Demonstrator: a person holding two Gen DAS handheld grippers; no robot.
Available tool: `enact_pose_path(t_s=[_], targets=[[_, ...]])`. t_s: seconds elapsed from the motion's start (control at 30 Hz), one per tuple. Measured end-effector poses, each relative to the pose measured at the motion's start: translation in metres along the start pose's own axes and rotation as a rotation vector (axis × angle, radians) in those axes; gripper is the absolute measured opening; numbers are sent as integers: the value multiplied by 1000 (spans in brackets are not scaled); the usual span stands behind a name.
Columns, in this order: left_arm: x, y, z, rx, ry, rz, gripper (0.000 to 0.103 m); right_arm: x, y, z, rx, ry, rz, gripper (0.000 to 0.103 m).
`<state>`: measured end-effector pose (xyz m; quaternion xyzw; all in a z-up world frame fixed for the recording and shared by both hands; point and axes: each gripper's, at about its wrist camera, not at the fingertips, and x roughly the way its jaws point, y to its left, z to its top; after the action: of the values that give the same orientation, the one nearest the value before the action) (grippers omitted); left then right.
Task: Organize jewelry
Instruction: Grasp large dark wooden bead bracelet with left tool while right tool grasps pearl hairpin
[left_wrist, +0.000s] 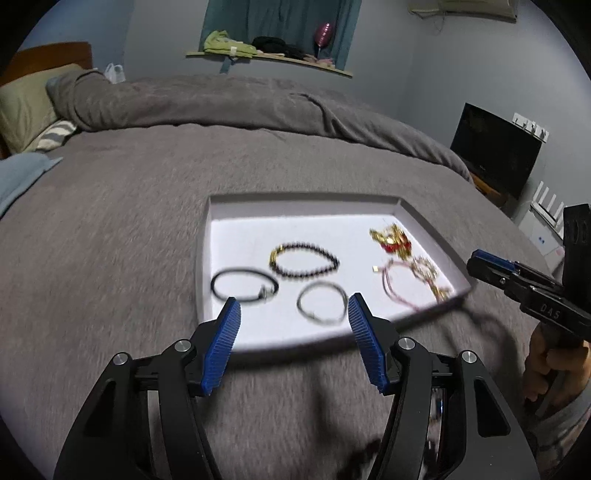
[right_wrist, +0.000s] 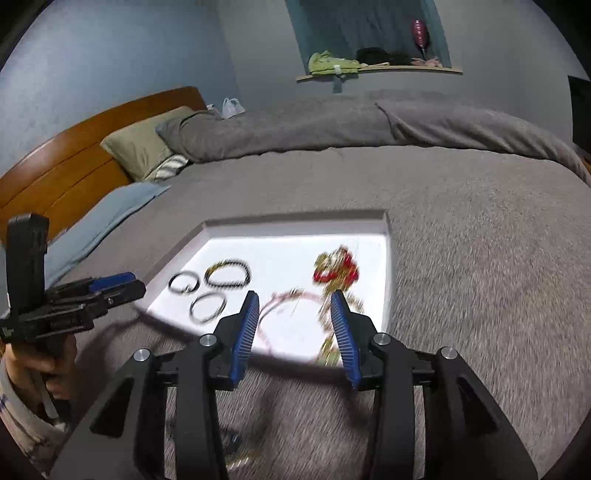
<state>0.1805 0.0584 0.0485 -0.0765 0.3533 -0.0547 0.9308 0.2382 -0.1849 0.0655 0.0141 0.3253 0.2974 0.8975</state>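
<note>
**Jewelry Waiting in a White Tray on a Grey Bed**

While both grippers hovered with jaws spread and empty, the left gripper (left_wrist: 293, 301) and right gripper (right_wrist: 293, 299) faced a shallow white tray (left_wrist: 295, 205) on a grey bedspread (left_wrist: 110, 229). Inside lay a dark beaded bracelet (left_wrist: 303, 261), a black cord bracelet (left_wrist: 243, 285), a silver bangle (left_wrist: 322, 302), a pink cord loop (left_wrist: 400, 290) and a gold-and-red tangle (left_wrist: 392, 240). All looked light; the cords limp, the bangle probably stiff and slippery. Pinching a single strand seemed safest.
</note>
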Motion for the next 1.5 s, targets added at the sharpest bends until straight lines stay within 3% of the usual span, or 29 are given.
enact_pose_path(t_s=[0.37, 1.0, 1.07, 1.13, 1.33, 1.5], targets=[[-34, -7, -47, 27, 37, -40, 62, -26, 19, -50, -13, 46, 11, 48], [-26, -30, -89, 107, 126, -31, 61, -40, 43, -99, -48, 129, 53, 49], [-25, -31, -90, 115, 135, -25, 55, -40, 44, -101, -58, 134, 49, 49], [-23, -31, -91, 124, 144, -13, 38, -37, 47, -102, -70, 143, 45, 49], [-24, -34, -91, 136, 140, -30, 20, -34, 54, -102, -107, 147, 22, 48], [-26, -27, -87, 118, 118, -13, 16, -33, 50, -104, -137, 153, -21, 26]])
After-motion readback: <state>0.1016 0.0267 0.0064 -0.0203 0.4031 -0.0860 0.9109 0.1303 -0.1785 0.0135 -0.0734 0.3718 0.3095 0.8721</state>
